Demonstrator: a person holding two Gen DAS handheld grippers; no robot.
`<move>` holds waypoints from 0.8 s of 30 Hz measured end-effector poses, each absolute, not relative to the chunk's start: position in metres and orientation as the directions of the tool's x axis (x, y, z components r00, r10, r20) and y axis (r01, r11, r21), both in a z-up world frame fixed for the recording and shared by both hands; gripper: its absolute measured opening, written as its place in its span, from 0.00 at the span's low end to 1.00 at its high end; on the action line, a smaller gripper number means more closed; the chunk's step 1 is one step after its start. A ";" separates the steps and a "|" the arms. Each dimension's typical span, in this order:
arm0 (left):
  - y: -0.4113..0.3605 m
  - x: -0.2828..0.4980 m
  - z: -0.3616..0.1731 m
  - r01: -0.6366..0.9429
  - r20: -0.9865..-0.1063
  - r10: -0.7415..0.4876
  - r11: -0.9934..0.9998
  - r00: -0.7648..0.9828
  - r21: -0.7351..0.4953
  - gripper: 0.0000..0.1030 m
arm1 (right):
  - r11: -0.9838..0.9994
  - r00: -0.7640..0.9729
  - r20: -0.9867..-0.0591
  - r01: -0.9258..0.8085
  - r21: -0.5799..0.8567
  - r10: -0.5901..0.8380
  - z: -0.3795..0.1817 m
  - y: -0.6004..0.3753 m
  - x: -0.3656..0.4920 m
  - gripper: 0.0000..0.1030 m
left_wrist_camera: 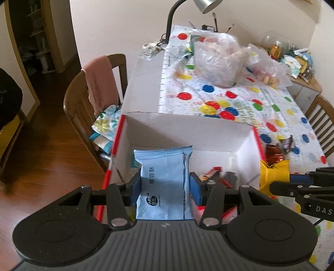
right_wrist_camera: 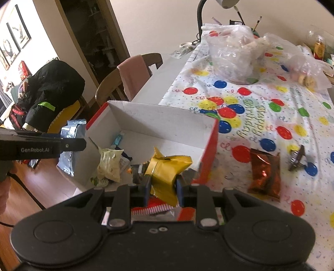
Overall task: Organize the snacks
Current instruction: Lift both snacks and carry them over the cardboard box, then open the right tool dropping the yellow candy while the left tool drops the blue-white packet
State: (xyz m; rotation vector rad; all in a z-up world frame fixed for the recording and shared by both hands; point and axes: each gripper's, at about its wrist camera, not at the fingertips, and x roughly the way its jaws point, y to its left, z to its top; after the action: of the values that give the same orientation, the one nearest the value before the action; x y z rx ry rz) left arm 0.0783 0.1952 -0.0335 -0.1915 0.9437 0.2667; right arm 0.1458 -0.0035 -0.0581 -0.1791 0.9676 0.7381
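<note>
My left gripper (left_wrist_camera: 165, 187) is shut on a light blue snack packet (left_wrist_camera: 165, 179) and holds it above the open red-and-white cardboard box (left_wrist_camera: 187, 127). My right gripper (right_wrist_camera: 162, 185) is shut on a gold snack packet (right_wrist_camera: 167, 168), held over the box's near right corner (right_wrist_camera: 208, 154). The gold packet also shows in the left wrist view (left_wrist_camera: 273, 173). Several snacks lie in the box, among them a pale green packet (right_wrist_camera: 109, 164). An orange-brown foil packet (right_wrist_camera: 265, 173) and a small dark wrapped candy (right_wrist_camera: 296, 158) lie on the tablecloth right of the box.
The table carries a balloon-print cloth (right_wrist_camera: 261, 108), clear plastic bags (right_wrist_camera: 235, 54) of food at the back, and a desk lamp (left_wrist_camera: 173, 18). A wooden chair with a pink cloth (left_wrist_camera: 98, 83) stands left of the table. Another chair (left_wrist_camera: 321, 118) stands at the right.
</note>
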 end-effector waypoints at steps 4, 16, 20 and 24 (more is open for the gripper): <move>0.213 0.092 -0.041 -0.300 -0.830 0.141 0.953 0.540 -0.033 0.46 | 0.752 0.337 -0.811 -0.634 0.181 0.479 -0.069 0.018 0.155 0.22; 0.226 0.152 -0.074 -0.208 -0.890 0.094 0.978 0.445 -0.001 0.46 | 0.751 0.284 -0.853 -0.637 0.172 0.437 -0.099 0.069 0.186 0.22; 0.227 0.166 -0.084 -0.190 -0.905 0.083 0.982 0.417 0.003 0.46 | 0.758 0.267 -0.865 -0.627 0.178 0.425 -0.108 0.077 0.197 0.22; 0.225 0.179 -0.095 -0.163 -0.930 0.075 0.986 0.360 0.016 0.46 | 0.767 0.232 -0.882 -0.611 0.196 0.411 -0.118 0.082 0.206 0.22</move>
State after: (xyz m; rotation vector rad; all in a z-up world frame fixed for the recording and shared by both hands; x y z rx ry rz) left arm 0.1795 0.2245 -0.0946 -0.0836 1.1933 0.1540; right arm 0.2060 0.0821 -0.1182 -0.2064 1.1361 0.7089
